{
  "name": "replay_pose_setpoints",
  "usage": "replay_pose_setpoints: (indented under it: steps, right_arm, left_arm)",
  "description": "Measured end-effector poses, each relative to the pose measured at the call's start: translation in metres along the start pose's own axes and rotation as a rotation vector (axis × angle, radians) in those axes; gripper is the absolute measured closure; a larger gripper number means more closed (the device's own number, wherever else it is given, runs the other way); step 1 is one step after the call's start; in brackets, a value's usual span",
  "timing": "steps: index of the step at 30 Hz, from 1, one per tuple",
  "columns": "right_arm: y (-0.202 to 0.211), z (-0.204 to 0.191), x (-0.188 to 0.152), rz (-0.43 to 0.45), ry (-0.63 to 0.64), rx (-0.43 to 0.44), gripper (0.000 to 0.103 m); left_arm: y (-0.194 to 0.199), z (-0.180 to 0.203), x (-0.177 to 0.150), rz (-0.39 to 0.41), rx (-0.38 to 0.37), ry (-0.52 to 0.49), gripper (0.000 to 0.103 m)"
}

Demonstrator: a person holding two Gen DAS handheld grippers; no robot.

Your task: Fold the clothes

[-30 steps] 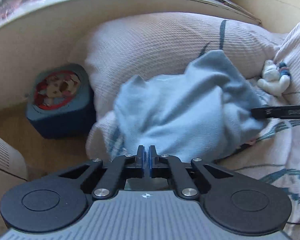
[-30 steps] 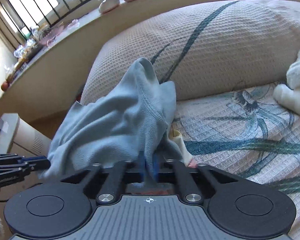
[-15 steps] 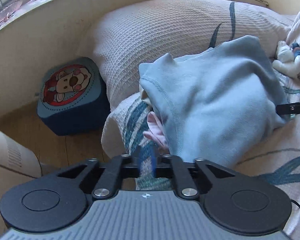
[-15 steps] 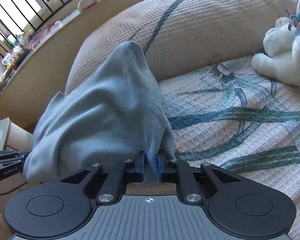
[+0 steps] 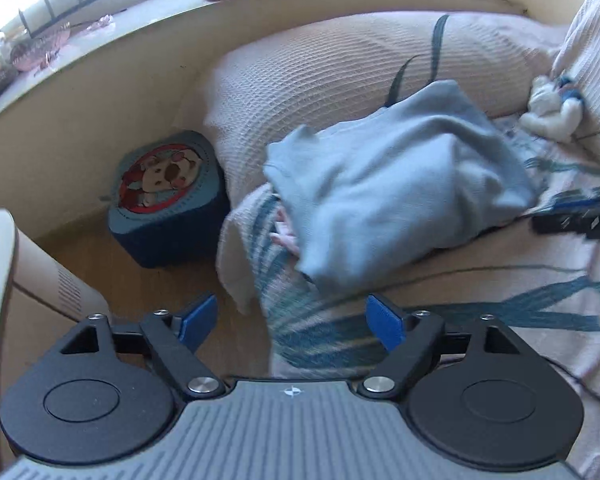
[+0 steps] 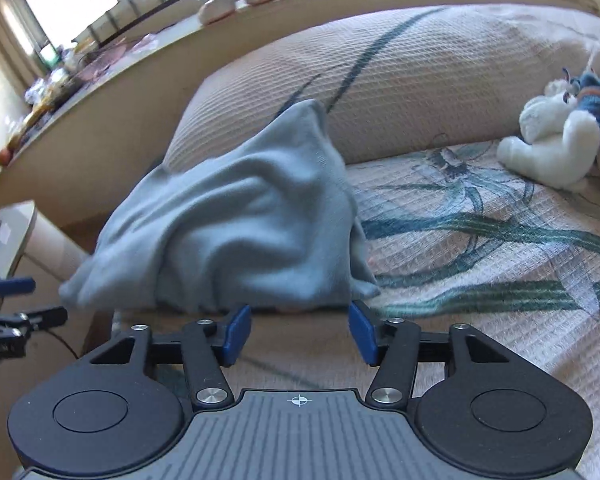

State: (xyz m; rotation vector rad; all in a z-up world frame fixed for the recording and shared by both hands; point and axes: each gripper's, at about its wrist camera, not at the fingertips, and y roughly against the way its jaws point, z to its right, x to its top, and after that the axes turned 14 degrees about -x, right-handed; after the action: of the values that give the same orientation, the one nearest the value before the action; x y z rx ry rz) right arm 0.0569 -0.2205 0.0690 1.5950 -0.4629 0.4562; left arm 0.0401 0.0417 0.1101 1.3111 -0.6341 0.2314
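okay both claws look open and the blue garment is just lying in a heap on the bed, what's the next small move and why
Probably bring the left claw forward to the near hem of the blue garment and pinch it, so it can be spread flat. Both claws have just been opening, with nothing between the jaws of either; the right claw is open too. The garment lies crumpled against the pillow, too bunched to fold.

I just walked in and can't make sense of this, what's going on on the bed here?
A person with a gripper in each hand is folding clothes. The light blue garment lies in a rumpled heap on the patterned bedspread, against the big pillow. The left gripper and the right gripper have both just been opening, and nothing sits between either pair of jaws now. So the garment has been let go, not yet neatly folded.
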Motion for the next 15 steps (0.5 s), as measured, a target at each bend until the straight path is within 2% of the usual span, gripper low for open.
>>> replay_pose_setpoints:
  steps: [11,15]
  right_arm:
    - [0.016,-0.014,-0.044,0.006,0.045,-0.004,0.029]
    - [0.019,-0.014,-0.059,0.003,0.047,-0.015,0.027]
  left_arm:
    - [0.0,0.049,-0.032,-0.022,-0.084,0.067,0.015]
    - [-0.003,0.06,-0.041,-0.007,-0.075,0.072,0.011]
